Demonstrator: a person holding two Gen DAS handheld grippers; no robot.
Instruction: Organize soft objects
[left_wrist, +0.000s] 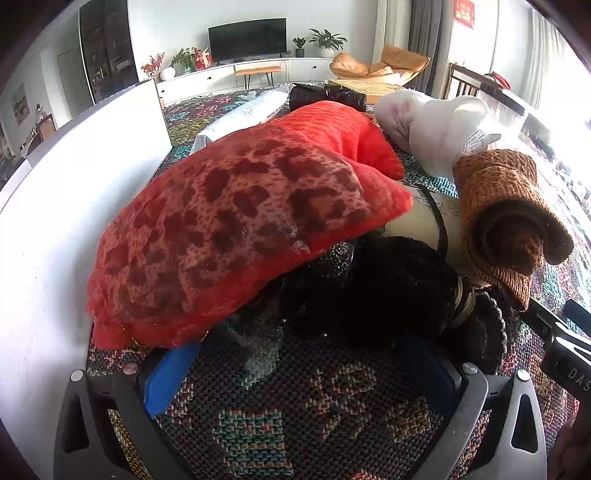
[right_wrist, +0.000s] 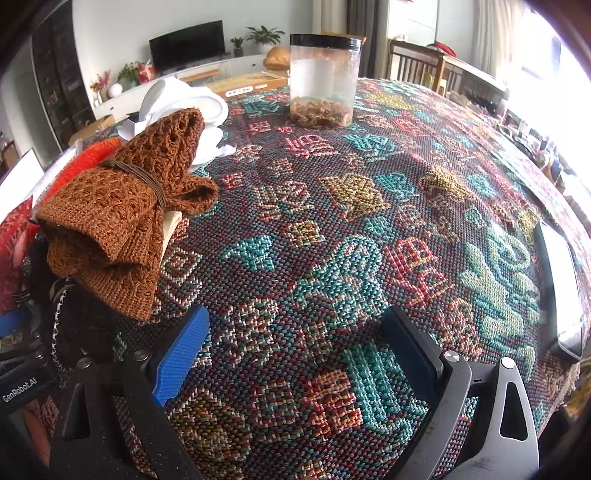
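Observation:
A red leopard-print cloth (left_wrist: 236, 229) lies heaped on the patterned tablecloth, on top of a black knitted item (left_wrist: 388, 288). A rolled brown knit piece (left_wrist: 509, 218) tied with a band sits to its right, also in the right wrist view (right_wrist: 122, 210). A white soft bundle (left_wrist: 432, 125) lies behind it. My left gripper (left_wrist: 295, 365) is open just in front of the pile, its blue pads (left_wrist: 166, 380) wide apart with nothing between them. Over bare tablecloth, to the right of the brown knit, my right gripper (right_wrist: 295, 354) is open and empty.
A white box wall (left_wrist: 55, 206) stands along the left of the pile. A clear jar with a black lid (right_wrist: 323, 81) stands at the far side of the table. A phone (right_wrist: 561, 288) lies at the right edge. A black roll (left_wrist: 325, 96) and a cardboard box (right_wrist: 251, 85) sit at the back.

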